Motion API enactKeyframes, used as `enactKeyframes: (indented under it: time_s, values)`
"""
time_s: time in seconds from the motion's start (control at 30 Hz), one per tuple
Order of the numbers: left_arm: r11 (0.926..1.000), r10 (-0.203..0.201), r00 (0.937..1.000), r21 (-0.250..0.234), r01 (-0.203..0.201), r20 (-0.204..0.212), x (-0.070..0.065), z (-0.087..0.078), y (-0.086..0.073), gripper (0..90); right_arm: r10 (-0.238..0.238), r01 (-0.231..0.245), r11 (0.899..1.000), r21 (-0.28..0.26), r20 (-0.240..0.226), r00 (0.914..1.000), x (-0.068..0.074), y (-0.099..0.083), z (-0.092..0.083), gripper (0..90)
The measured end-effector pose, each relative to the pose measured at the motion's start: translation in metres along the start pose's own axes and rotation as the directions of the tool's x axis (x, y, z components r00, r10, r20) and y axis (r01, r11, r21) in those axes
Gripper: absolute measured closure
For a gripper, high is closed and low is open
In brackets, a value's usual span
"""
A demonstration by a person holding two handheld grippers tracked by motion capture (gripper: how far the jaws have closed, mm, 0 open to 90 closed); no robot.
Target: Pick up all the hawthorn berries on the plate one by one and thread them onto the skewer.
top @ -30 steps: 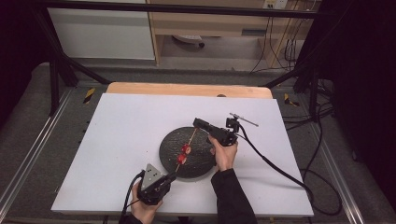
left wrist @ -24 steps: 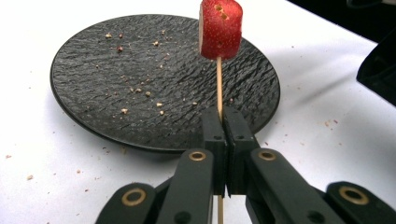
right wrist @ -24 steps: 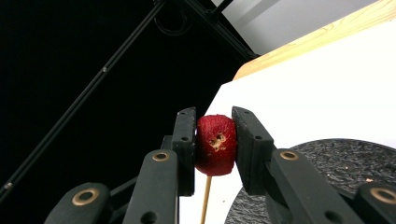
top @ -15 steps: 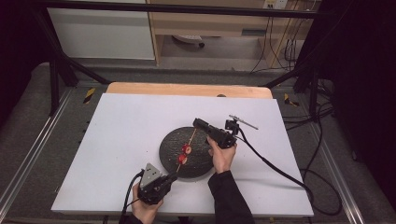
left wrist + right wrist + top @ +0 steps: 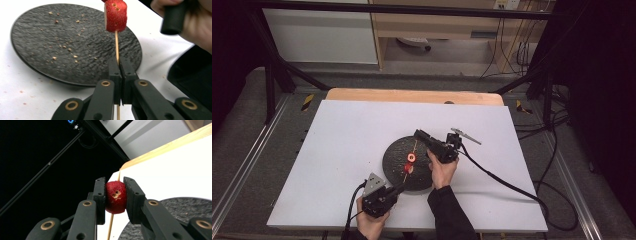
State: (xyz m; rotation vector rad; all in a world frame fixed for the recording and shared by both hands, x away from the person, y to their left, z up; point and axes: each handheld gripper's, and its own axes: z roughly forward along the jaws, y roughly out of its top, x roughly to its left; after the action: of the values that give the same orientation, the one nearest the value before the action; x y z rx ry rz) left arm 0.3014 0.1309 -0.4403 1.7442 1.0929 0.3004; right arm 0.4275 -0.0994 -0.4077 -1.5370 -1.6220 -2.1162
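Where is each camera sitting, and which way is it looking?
High view: above the table, looking forward and down; both forearms, left gripper and right gripper show.
Left gripper view: on the left gripper, looking along its jaws, shut on the skewer, over the black plate; the person's other hand shows.
Right gripper view: on the right gripper, looking up the skewer; jaws clamp the red piece.
Shared: skewer, plate.

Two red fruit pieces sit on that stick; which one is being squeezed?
The upper piece, farther up the skewer, is clamped between the right gripper fingers. The lower piece sits free, nearer the left gripper.
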Motion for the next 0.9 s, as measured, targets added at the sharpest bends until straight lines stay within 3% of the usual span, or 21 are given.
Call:
enactKeyframes:
  time_s: [0.63, 0.8, 0.9]
  values:
    - [0.9997, 0.009, 0.9997, 0.024, -0.009, 0.024, 0.01, 0.003, 0.007, 88.6, -0.022, 0.025, 0.993, 0.115, -0.032, 0.9993, 0.004, -0.017, -0.004, 71.6]
    - [0.9988, 0.016, 0.9993, 0.045, -0.018, 0.033, 0.012, 0.002, 0.006, 88.6, -0.094, 0.095, 0.987, 0.13, -0.017, 0.9954, 0.005, -0.006, -0.01, 52.9]
    - [0.9982, 0.021, 0.9991, 0.055, -0.023, 0.036, 0.014, 0.001, 0.006, 88.6, -0.151, 0.148, 0.979, 0.143, 0.009, 0.9885, 0.003, 0.003, -0.019, 44.2]
